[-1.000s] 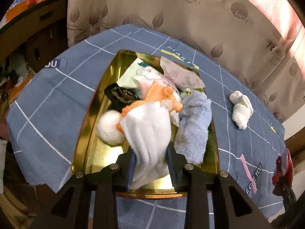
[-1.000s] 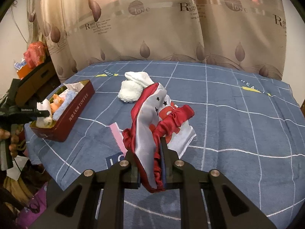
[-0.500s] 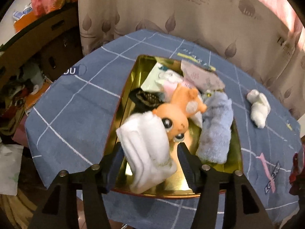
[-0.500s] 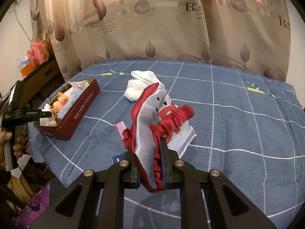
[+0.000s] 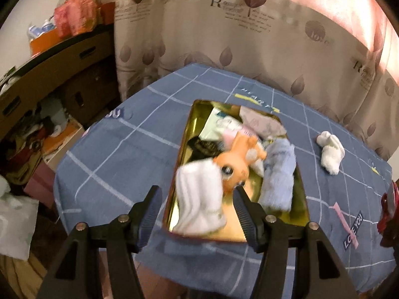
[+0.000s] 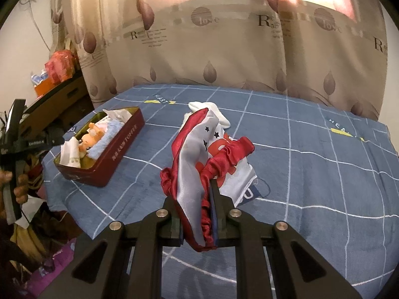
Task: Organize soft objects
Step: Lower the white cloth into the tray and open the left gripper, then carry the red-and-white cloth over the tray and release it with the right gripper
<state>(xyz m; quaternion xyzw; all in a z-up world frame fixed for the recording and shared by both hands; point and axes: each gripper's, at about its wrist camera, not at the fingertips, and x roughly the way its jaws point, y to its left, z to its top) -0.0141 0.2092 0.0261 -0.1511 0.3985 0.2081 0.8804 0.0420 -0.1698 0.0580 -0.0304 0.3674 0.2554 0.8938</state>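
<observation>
A gold-lined red tin sits on the blue bed cover. It holds a white cloth at its near end, an orange plush toy, a light blue fluffy cloth and other soft items. My left gripper is open and empty, above the tin's near end, apart from the white cloth. My right gripper is shut on a red and silver satin cloth held above the cover. A white sock lies loose on the cover.
A patterned curtain hangs behind the bed. Cardboard boxes and clutter stand at the left. The bed edge runs just below the tin. A pink label strip is sewn on the cover at the right.
My left gripper let go of the white cloth, opened wide and pulled back and up from the tin. The cloth now lies in the tin. The right gripper keeps its hold.
</observation>
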